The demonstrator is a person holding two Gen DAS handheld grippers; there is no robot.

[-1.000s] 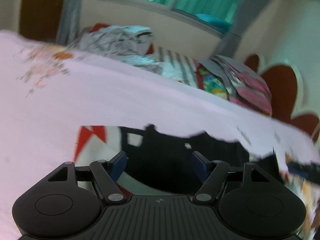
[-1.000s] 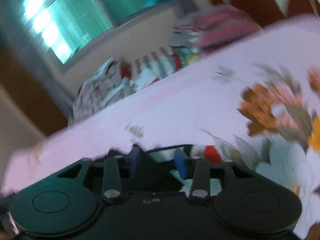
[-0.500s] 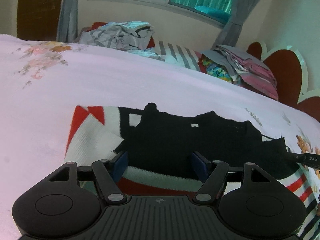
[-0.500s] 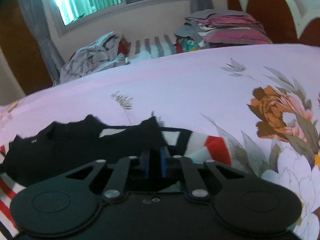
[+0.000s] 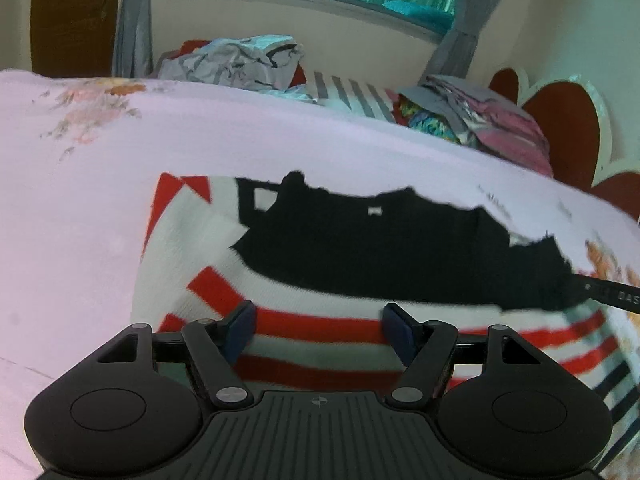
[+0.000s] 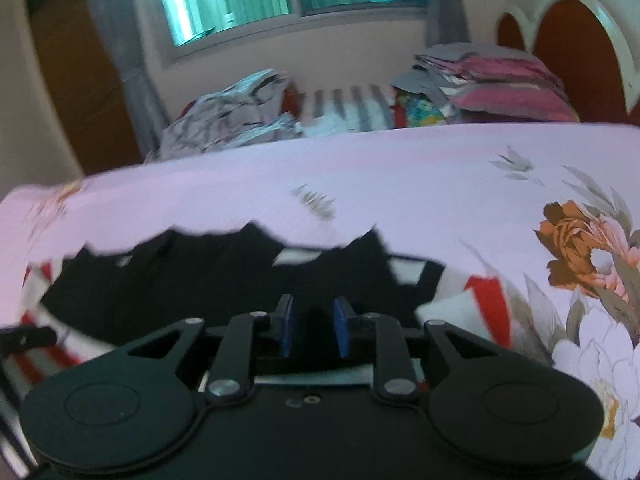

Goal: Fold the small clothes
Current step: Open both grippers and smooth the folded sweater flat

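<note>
**Both hand-held grippers low over the striped garment**

The striped garment point(image 5: 304, 320) lies flat on the bed point(image 5: 80, 216), its long axis across both views. The left hand-held gripper point(image 5: 318, 332) stands wide open over its red-and-white stripes, gripping nothing. The right hand-held gripper point(image 6: 312, 328), jaws just reopened to a narrow gap, hovers over the black part; neither looks clearly nearer.

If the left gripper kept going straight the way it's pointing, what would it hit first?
Most likely the red and white striped part of the garment lying on the bed, just ahead of the left gripper; depth is hard to judge.
</note>
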